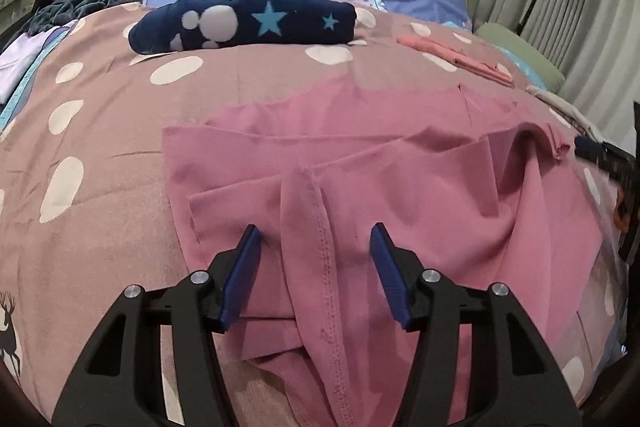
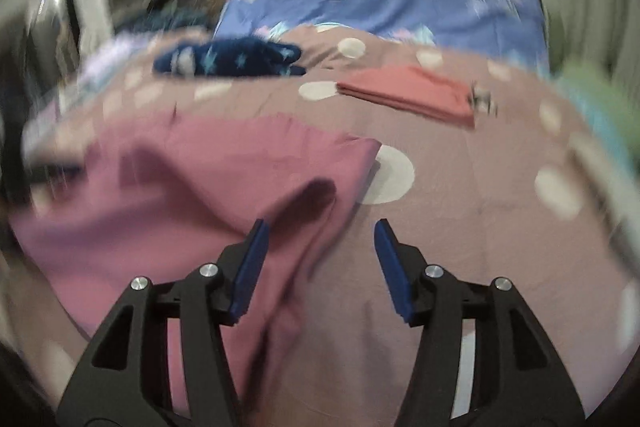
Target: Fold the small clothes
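Pink garment [image 1: 360, 163] lies beneath both open grippers' fingers [image 1: 250, 267], navy bundle [image 1: 244, 21] and coral fold [image 2: 408, 93] beyond.

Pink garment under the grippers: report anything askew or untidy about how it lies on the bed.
The pink garment lies rumpled, not flat: a stitched seam ridge stands up between the open left gripper fingers, and its right corner is curled up. By contrast, the salmon cloth behind lies neatly folded.
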`<state>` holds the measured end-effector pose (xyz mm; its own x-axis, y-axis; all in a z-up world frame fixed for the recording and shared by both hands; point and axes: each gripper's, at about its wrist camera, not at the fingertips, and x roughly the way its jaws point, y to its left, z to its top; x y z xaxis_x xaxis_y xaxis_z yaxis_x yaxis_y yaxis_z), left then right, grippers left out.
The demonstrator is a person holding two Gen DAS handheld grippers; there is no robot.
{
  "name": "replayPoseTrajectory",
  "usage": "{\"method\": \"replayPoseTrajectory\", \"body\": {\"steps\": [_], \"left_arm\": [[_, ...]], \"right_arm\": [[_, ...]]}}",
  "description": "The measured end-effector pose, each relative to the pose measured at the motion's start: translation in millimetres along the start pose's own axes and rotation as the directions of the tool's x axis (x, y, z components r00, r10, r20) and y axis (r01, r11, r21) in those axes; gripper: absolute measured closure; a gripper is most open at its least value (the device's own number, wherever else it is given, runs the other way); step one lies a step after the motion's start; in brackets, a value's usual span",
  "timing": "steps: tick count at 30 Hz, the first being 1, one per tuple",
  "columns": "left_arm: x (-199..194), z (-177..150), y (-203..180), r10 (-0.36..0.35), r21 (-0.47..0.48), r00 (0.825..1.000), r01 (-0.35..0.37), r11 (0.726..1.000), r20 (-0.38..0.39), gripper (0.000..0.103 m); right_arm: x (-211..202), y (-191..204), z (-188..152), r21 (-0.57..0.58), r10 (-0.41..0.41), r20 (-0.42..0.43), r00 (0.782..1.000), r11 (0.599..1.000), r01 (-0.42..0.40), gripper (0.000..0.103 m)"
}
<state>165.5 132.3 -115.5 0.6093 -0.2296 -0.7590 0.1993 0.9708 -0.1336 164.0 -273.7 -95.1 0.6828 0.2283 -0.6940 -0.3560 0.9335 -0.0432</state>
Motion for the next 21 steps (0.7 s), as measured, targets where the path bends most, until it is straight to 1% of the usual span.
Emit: {"method": "replayPoseTrajectory", "body": {"steps": [1,3,4,6,7,9,11,12,13,14,15,16,17,18,19,20,21], "left_arm": [[-0.7,-0.2,-2.6,0.003,0.004,1.0,-0.003,1.0,-0.002,0.048],[1.8,-0.2,-4.6,0.009,0.018,1.0,-0.008,1.0,-0.014,0.057],[3.6,1.2,-6.9,0.012,0.023,1.0,-0.011,1.0,-0.017,0.059],[6.9,1.7,-9.1,0.03,0.039,0.999,-0.029,0.999,-0.024,0.072],[8.5,2.5,-9.4,0.038,0.043,0.999,-0.037,0.998,-0.027,0.075],[10.3,5.2,-9.2,0.041,0.044,0.999,-0.04,0.998,-0.029,0.094],[7.2,8.3,-10.0,0.041,0.043,0.999,-0.04,0.998,-0.019,0.1],[0.7,11.3,-11.3,0.036,0.046,0.999,-0.037,0.998,0.005,0.1],[-7.4,14.5,-12.6,0.03,0.046,0.999,-0.031,0.998,0.036,0.1],[-17.1,18.8,-12.8,0.022,0.043,0.997,-0.025,0.999,0.069,0.1],[-32.4,27.6,-11.6,0.018,0.034,0.991,-0.023,0.999,0.129,0.1],[-40.3,32.4,-9.9,0.021,0.03,0.986,-0.026,0.999,0.163,0.1],[-48.3,38.9,-7.0,0.018,0.026,0.981,-0.024,0.999,0.195,0.1],[-52.8,48.0,-1.1,0.033,0.016,0.975,-0.037,0.999,0.222,0.1],[-52.6,52.6,3.7,0.05,0.004,0.971,-0.052,0.999,0.232,0.1],[-46.3,57.8,12.0,0.061,-0.01,0.972,-0.06,0.998,0.225,0.1],[-39.6,59.3,17.0,0.064,-0.021,0.975,-0.061,0.998,0.213,0.1]], "right_arm": [[0.2,5.8,-4.3,-0.05,-0.012,-0.007,1.0,0.999,0.011,0.046],[5.3,14.2,-8.5,-0.13,-0.039,-0.015,0.999,0.991,0.037,0.046],[9.7,18.0,-7.9,-0.158,-0.058,-0.012,0.998,0.986,0.055,0.046],[20.7,26.5,-3.9,-0.23,-0.097,0.0,0.995,0.969,0.094,0.046],[28.1,30.7,-0.3,-0.269,-0.114,0.008,0.993,0.956,0.112,0.046],[40.7,37.5,8.0,-0.324,-0.124,0.016,0.992,0.938,0.123,0.045],[49.6,38.6,17.7,-0.342,-0.115,0.018,0.993,0.933,0.114,0.047],[52.5,35.8,24.8,-0.322,-0.086,0.015,0.996,0.943,0.087,0.056],[53.3,30.3,32.7,-0.28,-0.035,0.006,0.999,0.959,0.035,0.093],[54.2,22.4,41.1,-0.215,0.026,-0.008,1.0,0.976,-0.027,0.1],[52.7,8.3,51.1,-0.11,0.09,0.001,0.996,0.99,-0.089,0.1],[50.1,-8.4,60.4,-0.006,0.131,0.04,0.991,0.991,-0.131,0.1],[49.9,-22.9,65.8,0.076,0.15,0.063,0.987,0.985,-0.155,0.1],[51.4,-34.6,69.3,0.147,0.168,0.075,0.983,0.973,-0.178,0.1],[54.9,-45.8,70.5,0.211,0.187,0.078,0.979,0.957,-0.2,0.1],[62.6,-57.8,70.2,0.279,0.206,0.067,0.976,0.935,-0.217,0.1],[67.5,-62.2,68.8,0.306,0.213,0.055,0.976,0.926,-0.219,0.1]]}}
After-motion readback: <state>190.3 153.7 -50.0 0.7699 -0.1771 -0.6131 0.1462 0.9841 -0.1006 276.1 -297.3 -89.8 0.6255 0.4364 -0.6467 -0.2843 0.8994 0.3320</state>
